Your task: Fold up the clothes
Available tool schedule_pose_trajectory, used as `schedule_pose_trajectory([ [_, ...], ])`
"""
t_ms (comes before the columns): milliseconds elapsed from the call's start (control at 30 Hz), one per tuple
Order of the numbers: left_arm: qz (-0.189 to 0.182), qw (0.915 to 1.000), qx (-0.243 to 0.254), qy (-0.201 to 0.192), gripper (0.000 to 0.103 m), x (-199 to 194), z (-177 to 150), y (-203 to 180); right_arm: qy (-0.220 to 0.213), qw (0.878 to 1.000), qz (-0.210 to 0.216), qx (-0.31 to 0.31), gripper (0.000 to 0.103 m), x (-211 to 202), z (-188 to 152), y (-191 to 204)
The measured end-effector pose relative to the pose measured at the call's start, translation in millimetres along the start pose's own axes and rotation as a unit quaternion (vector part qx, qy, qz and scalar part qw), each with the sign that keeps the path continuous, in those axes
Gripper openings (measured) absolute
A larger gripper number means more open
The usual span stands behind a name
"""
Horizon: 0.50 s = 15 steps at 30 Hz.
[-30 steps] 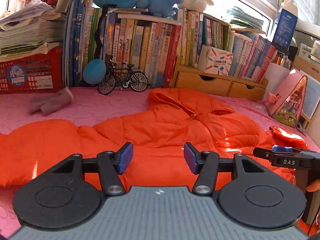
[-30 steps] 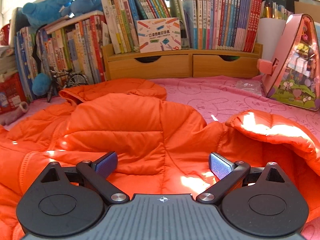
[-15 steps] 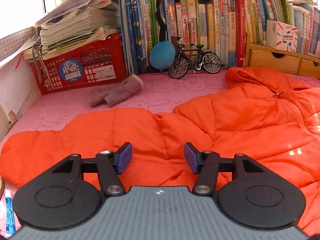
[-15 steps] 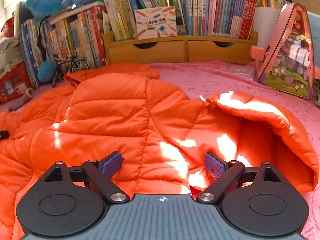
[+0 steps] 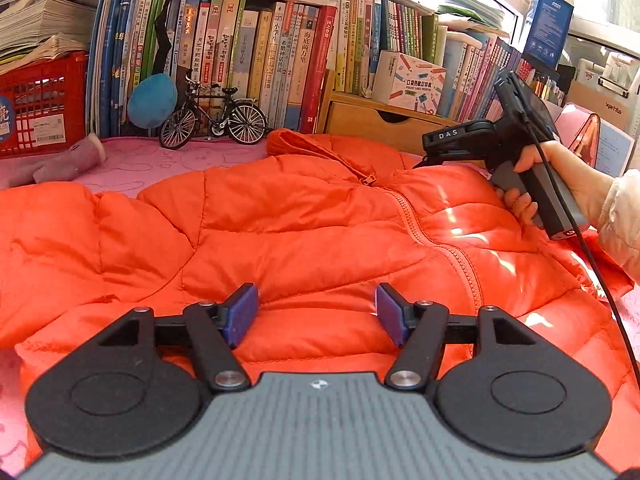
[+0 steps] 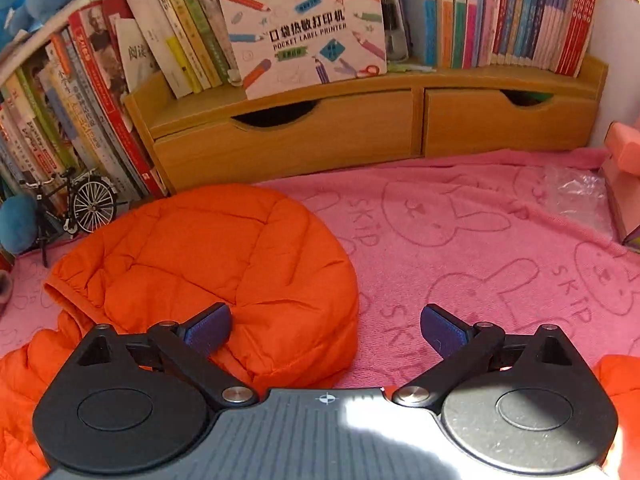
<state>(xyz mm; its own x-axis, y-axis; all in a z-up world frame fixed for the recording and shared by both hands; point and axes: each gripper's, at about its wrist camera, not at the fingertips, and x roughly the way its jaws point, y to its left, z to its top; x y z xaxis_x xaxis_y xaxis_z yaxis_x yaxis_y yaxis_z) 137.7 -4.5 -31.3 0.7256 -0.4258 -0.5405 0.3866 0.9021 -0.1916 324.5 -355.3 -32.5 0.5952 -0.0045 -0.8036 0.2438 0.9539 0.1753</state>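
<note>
Orange jacket (image 5: 304, 220) lies beneath both grippers — left gripper (image 5: 316, 312) and right gripper (image 6: 326, 326) opening, empty.

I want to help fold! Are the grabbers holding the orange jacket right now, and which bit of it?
No, neither. The left gripper is opening above the orange jacket; the right gripper is opening over the hood, gripping nothing.

The jacket (image 5: 304, 232) lies spread across the blanket (image 6: 480, 240) on the desk, its hood (image 6: 224, 264) toward the back edge. Behind it along that edge stand a model bicycle (image 5: 212, 116), a row of books (image 5: 256, 52) and a wooden drawer unit (image 6: 360, 128), with a crate (image 5: 40, 100) at the back-left corner.
</note>
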Motion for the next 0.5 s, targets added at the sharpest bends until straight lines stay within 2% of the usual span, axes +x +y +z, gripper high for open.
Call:
schedule_pose_trajectory([
  [33,-0.005,1.0000,-0.003,0.001,0.068,1,0,1,0.004,1.000,0.005,0.000,0.101,5,1,3],
  [67,-0.011,0.9999,-0.007,0.002,0.069,2,1,3,0.008,1.000,0.011,0.000,0.088,9,1,6],
  [100,-0.017,0.9998,-0.013,0.003,0.070,3,0,5,0.009,1.000,0.015,-0.012,0.066,12,1,13],
  [133,-0.021,0.9996,-0.018,0.004,0.070,3,0,7,0.006,0.999,0.023,-0.024,0.048,10,1,22],
  [167,-0.024,0.9995,-0.022,0.004,0.070,3,0,8,0.003,0.999,0.036,-0.027,0.025,7,1,30],
  [200,-0.025,0.9994,-0.025,0.003,0.070,3,0,9,0.001,0.998,0.050,-0.029,0.018,5,0,38],
  [233,-0.027,0.9993,-0.027,0.002,0.070,3,0,9,-0.009,0.997,0.061,-0.039,0.015,0,0,47],
  [267,-0.026,0.9993,-0.028,0.001,0.070,2,-1,9,-0.038,0.995,0.073,-0.060,0.014,-11,0,59],
  [333,-0.024,0.9994,-0.026,-0.001,0.070,1,-1,7,-0.119,0.981,0.102,-0.113,0.012,-43,1,88],
  [367,-0.023,0.9994,-0.025,-0.002,0.070,1,-1,6,-0.161,0.970,0.119,-0.136,0.012,-59,3,100],
  [433,-0.017,0.9997,-0.017,-0.002,0.070,0,0,4,-0.247,0.941,0.153,-0.174,0.012,-94,8,120],
  [500,-0.008,1.0000,-0.002,-0.004,0.070,-2,4,0,-0.323,0.910,0.165,-0.203,0.012,-121,13,131],
])
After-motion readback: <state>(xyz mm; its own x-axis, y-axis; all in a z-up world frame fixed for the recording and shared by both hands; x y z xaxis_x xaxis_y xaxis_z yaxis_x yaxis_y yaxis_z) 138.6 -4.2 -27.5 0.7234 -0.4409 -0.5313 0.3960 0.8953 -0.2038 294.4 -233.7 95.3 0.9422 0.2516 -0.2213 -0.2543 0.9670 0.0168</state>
